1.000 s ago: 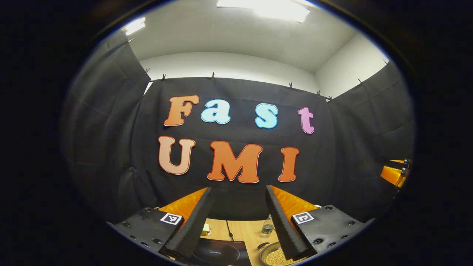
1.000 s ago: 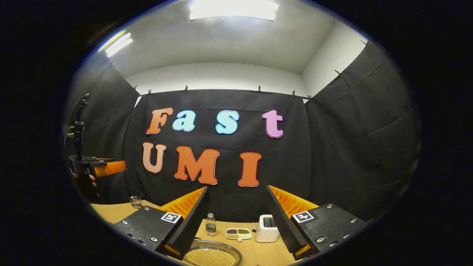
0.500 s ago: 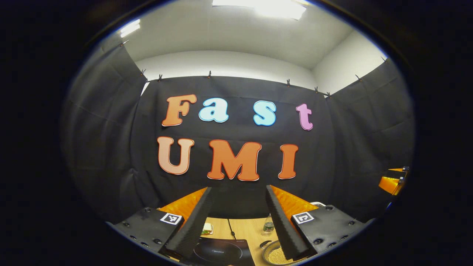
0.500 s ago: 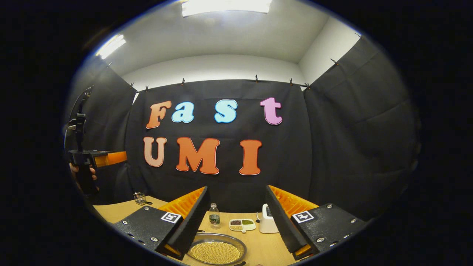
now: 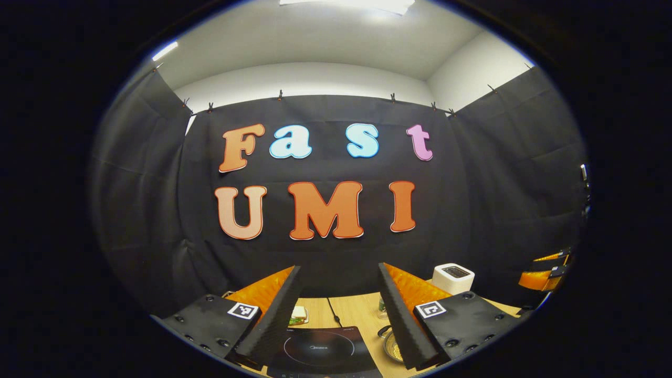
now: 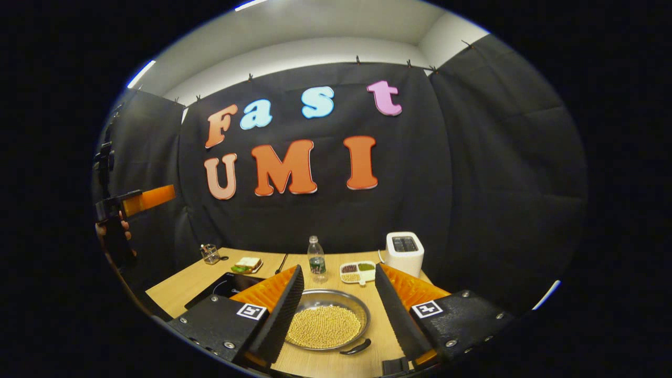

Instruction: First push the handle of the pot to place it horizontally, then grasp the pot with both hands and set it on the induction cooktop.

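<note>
- My right tongs (image 6: 336, 310) hang open above the counter (image 6: 210, 273), gripping nothing.
- The pot (image 6: 326, 325), full of pale beans, sits on the counter between their fingers, its dark handle (image 6: 356, 347) at the near rim.
- The induction cooktop (image 5: 320, 352) lies flat below my left tongs (image 5: 338, 310), which are open and empty too.
- The pot's rim (image 5: 389, 346) shows just right of the cooktop, not on it.
- A toaster (image 6: 404, 252) stands at the back.
</note>
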